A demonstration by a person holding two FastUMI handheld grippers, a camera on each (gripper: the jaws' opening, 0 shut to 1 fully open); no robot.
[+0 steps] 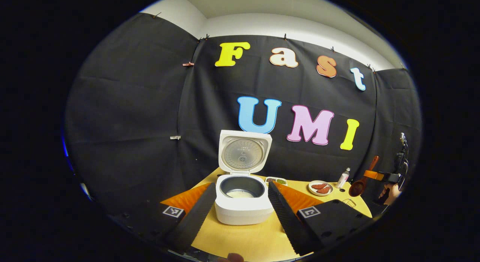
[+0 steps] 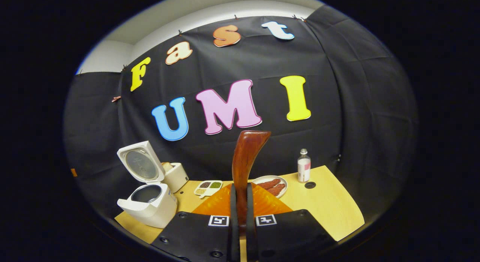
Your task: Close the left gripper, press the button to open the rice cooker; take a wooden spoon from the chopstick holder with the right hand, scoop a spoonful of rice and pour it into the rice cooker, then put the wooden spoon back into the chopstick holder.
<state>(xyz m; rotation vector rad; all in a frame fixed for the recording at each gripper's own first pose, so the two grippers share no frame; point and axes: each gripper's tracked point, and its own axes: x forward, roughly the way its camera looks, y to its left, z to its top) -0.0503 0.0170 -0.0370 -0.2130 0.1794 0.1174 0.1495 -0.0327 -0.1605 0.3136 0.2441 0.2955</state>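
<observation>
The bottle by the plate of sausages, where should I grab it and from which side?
Grip the bottle around its straight body below the narrow neck, coming in level from the front table edge. It stands upright, with the plate close on one side.

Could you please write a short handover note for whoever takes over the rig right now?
Left gripper: open, empty, its fingers on either side of the rice cooker in its own view.
Right gripper: shut on the wooden spoon, held in the air to the right of the cooker; spoon bowl seen in the left gripper view.
Done: cooker lid is up; white rice lies in the inner pot.
Left: I cannot tell whether the spoon still carries rice; pour if so, then return it to the chopstick holder.
</observation>
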